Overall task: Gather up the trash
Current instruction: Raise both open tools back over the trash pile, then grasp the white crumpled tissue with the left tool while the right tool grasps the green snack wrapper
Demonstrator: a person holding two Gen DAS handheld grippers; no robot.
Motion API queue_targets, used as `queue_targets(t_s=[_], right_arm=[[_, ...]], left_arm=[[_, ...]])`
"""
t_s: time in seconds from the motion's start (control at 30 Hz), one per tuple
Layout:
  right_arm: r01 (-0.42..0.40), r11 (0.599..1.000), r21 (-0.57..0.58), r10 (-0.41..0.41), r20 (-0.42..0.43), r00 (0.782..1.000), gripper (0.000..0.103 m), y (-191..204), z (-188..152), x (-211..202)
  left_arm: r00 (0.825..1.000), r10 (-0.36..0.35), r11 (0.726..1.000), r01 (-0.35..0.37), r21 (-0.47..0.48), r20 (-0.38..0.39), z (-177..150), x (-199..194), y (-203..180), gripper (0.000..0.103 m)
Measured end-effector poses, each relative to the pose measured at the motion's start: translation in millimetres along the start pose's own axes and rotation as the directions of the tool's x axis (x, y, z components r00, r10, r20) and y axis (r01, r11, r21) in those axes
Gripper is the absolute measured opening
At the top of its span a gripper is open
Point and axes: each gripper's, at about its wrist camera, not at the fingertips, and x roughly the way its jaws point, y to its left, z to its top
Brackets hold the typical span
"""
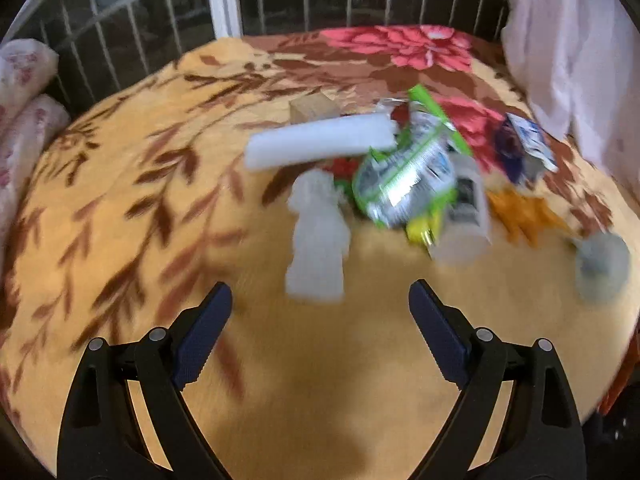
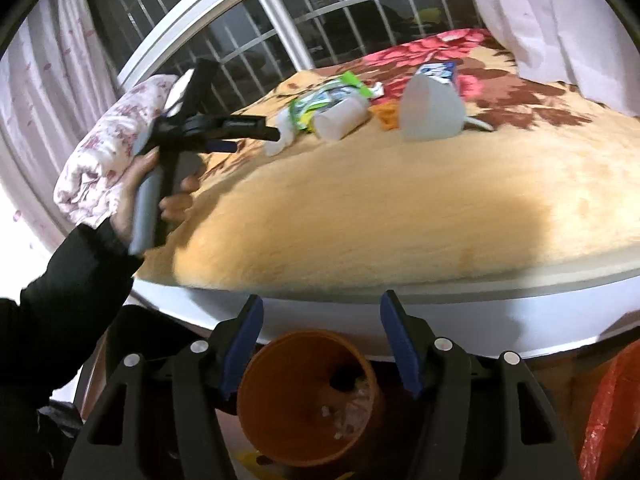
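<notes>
A heap of trash lies on the orange floral blanket (image 1: pixel 160 208): a white foam roll (image 1: pixel 320 142), a crumpled clear bottle (image 1: pixel 318 236), a green-and-silver wrapper (image 1: pixel 408 176), a white cup (image 1: pixel 464 216), an orange wrapper (image 1: pixel 524 216) and a blue-and-white packet (image 1: pixel 528 148). My left gripper (image 1: pixel 320 312) hangs open just short of the bottle, holding nothing. In the right wrist view a hand holds the left gripper (image 2: pixel 258 140) beside the heap. My right gripper (image 2: pixel 322 320) is open and empty above an orange bin (image 2: pixel 308 396) below the bed's edge. The bin holds a few scraps.
A folded floral quilt (image 2: pixel 116 140) sits at the bed's left end against the barred window (image 2: pixel 248 40). A pale curtain (image 1: pixel 560 60) hangs at the right. A translucent container (image 2: pixel 432 112) stands on the blanket. A red bag (image 2: pixel 612 412) lies right of the bin.
</notes>
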Motion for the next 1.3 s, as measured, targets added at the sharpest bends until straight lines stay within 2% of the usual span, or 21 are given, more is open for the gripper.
queue_targets(t_s=[0.07,0.1,0.13,0.17,0.2,0.23,0.27,0.4,0.5,0.57,0.7,0.83,0.87,1.0,1.07,1.13,1.3], right_arm=[[0.006,1.0,0.014,-0.006,-0.003,1.0,0.06,-7,2,2],[0.009,1.0,0.019,-0.009,-0.004,1.0,0.06,-9,2,2],[0.013,1.0,0.026,-0.013,-0.007,1.0,0.06,-11,4,6],[0.015,0.999,0.028,-0.014,-0.009,1.0,0.06,-12,4,8],[0.018,0.999,0.03,-0.017,-0.01,1.0,0.06,-13,5,8],[0.023,0.999,0.029,-0.023,-0.01,1.0,0.06,-14,7,9],[0.024,0.999,0.026,-0.023,-0.009,1.0,0.06,-15,9,9],[0.029,1.0,0.003,-0.029,0.009,1.0,0.06,-12,22,5],[0.033,0.999,-0.022,-0.032,0.033,0.999,0.06,-9,40,0],[0.034,0.998,-0.047,-0.032,0.056,0.998,0.062,-6,58,-5],[0.016,0.998,-0.068,-0.011,0.071,0.997,0.063,4,110,5],[-0.084,0.996,-0.033,0.085,0.039,0.996,0.064,21,177,47],[-0.11,0.994,-0.004,0.11,0.013,0.994,0.064,25,201,70],[-0.114,0.987,0.109,0.123,-0.074,0.99,0.062,26,253,140],[-0.049,0.986,0.159,0.07,-0.128,0.989,0.057,22,271,173],[0.044,0.987,0.157,-0.01,-0.213,0.977,0.049,20,280,205],[0.149,0.972,0.184,-0.092,-0.284,0.954,0.047,12,284,237]], left_arm=[[0.999,0.035,0.999,-0.035,-0.019,-0.029,13,23,2,0.088],[0.998,0.04,0.999,-0.041,-0.034,-0.046,17,33,5,0.084],[0.997,0.035,0.998,-0.039,-0.057,-0.073,21,44,9,0.077],[0.995,0.037,0.997,-0.044,-0.067,-0.096,23,52,11,0.06],[0.995,0.042,0.996,-0.049,-0.074,-0.087,25,53,12,0.055],[0.997,0.042,0.996,-0.047,-0.074,-0.068,26,51,13,0.036],[0.998,0.024,0.998,-0.027,-0.065,-0.053,25,49,12,0.034],[0.998,0.057,0.997,-0.057,-0.042,0.0,15,32,5,0.033],[0.998,0.041,0.999,-0.04,-0.035,0.05,-2,2,8,0.033],[0.996,0.031,0.999,-0.029,-0.035,0.083,-21,-23,13,0.033],[0.99,0.067,0.996,-0.059,-0.071,0.121,-54,-56,23,0.033],[0.981,0.122,0.985,-0.101,-0.141,0.15,-80,-75,36,0.033],[0.979,0.128,0.983,-0.104,-0.153,0.157,-86,-78,38,0.033],[0.973,0.135,0.979,-0.103,-0.175,0.186,-96,-82,42,0.033],[0.975,0.121,0.98,-0.087,-0.178,0.188,-100,-81,45,0.033],[0.977,0.113,0.979,-0.079,-0.186,0.182,-102,-78,49,0.033],[0.975,0.09,0.984,-0.054,-0.172,0.205,-105,-77,52,0.033]])
